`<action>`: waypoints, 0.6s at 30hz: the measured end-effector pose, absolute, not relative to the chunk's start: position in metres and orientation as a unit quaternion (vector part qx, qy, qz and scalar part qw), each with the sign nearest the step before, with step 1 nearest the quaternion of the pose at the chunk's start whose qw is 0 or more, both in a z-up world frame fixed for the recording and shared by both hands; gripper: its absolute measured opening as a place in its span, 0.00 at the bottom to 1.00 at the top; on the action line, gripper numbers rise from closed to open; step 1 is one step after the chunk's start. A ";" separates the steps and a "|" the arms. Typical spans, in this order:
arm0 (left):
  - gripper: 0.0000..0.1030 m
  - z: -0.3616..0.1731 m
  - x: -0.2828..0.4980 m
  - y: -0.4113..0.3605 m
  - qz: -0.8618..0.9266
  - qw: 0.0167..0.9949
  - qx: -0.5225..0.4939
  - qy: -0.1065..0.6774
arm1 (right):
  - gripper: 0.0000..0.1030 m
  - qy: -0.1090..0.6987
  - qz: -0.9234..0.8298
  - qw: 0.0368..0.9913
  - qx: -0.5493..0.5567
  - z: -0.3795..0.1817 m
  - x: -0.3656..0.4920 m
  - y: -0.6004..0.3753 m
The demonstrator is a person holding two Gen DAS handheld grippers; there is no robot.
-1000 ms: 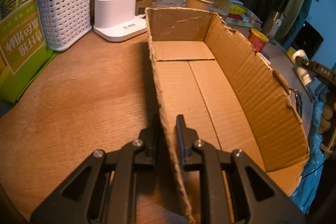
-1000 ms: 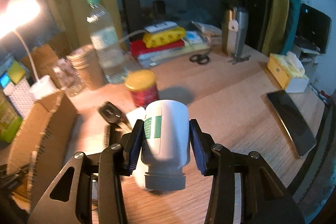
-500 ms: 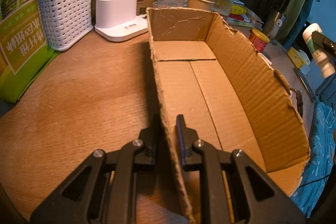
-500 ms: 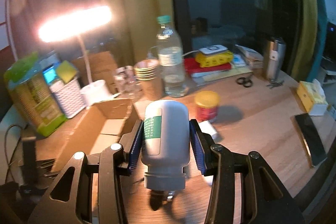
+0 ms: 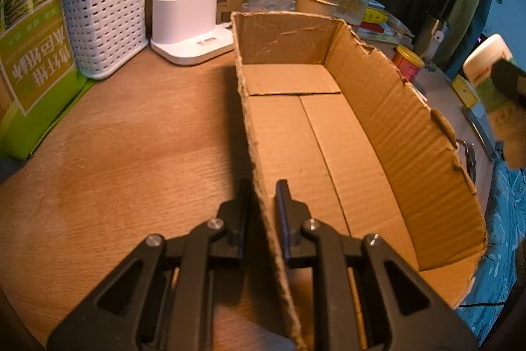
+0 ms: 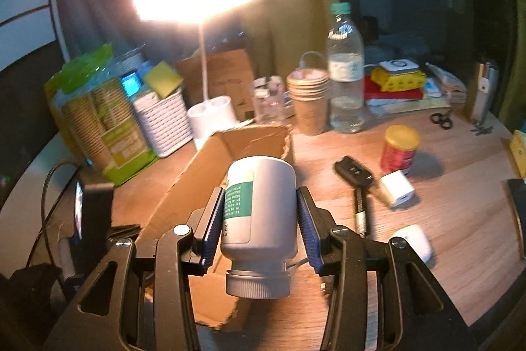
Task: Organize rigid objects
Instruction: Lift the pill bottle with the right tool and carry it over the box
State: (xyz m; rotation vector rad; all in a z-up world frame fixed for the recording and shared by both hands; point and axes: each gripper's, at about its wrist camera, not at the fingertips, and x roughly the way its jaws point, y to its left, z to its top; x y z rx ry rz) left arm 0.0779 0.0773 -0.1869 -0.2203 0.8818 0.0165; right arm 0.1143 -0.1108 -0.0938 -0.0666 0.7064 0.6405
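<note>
Two grips matter: the left gripper (image 5: 263, 203) pinches the near wall of the cardboard box (image 5: 328, 147), the right gripper (image 6: 259, 219) clamps the white bottle (image 6: 258, 206) cap-down above it, and that smooth bottle could slip, or clip the ragged rim.

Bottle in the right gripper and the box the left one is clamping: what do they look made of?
The bottle looks like matte white plastic: smooth opaque body, ribbed grey cap, printed label. The box is raw brown corrugated cardboard: fluted lines on the walls, ragged torn top edges.
</note>
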 end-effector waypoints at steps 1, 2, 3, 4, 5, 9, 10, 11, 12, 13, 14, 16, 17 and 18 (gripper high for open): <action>0.15 -0.187 0.078 0.078 0.008 0.898 -0.106 0.426 | 0.44 0.342 0.311 0.886 -0.032 -0.095 0.113 -0.108; 0.15 -0.187 0.078 0.077 0.008 0.898 -0.106 0.426 | 0.44 0.346 0.316 0.883 -0.033 -0.097 0.112 -0.105; 0.15 -0.187 0.078 0.077 0.008 0.898 -0.106 0.426 | 0.44 0.349 0.319 0.881 -0.035 -0.100 0.111 -0.102; 0.15 -0.187 0.078 0.077 0.008 0.898 -0.106 0.426 | 0.44 0.352 0.322 0.878 -0.036 -0.101 0.109 -0.100; 0.15 -0.187 0.078 0.077 0.008 0.898 -0.106 0.426 | 0.44 0.355 0.325 0.876 -0.038 -0.104 0.108 -0.097; 0.16 -0.187 0.078 0.077 0.008 0.898 -0.106 0.426 | 0.44 0.367 0.334 0.867 -0.042 -0.112 0.106 -0.088; 0.16 -0.187 0.078 0.077 0.008 0.898 -0.106 0.426 | 0.44 0.370 0.336 0.865 -0.044 -0.114 0.105 -0.086; 0.16 -0.187 0.078 0.077 0.008 0.898 -0.106 0.426 | 0.44 0.372 0.337 0.864 -0.044 -0.116 0.105 -0.085; 0.16 -0.187 0.078 0.077 0.008 0.898 -0.106 0.426 | 0.44 0.374 0.338 0.862 -0.045 -0.117 0.106 -0.084; 0.16 -0.187 0.078 0.078 0.008 0.898 -0.106 0.426 | 0.44 0.376 0.339 0.861 -0.045 -0.119 0.106 -0.083; 0.16 -0.187 0.078 0.077 0.008 0.898 -0.106 0.426 | 0.44 0.379 0.339 0.860 -0.047 -0.121 0.106 -0.081; 0.16 -0.187 0.078 0.078 0.008 0.898 -0.106 0.426 | 0.44 0.383 0.339 0.858 -0.050 -0.124 0.106 -0.080; 0.16 -0.187 0.078 0.078 0.008 0.898 -0.106 0.426 | 0.44 0.388 0.339 0.855 -0.052 -0.127 0.107 -0.079; 0.16 -0.187 0.078 0.078 0.008 0.898 -0.106 0.426 | 0.44 0.391 0.338 0.854 -0.053 -0.128 0.108 -0.078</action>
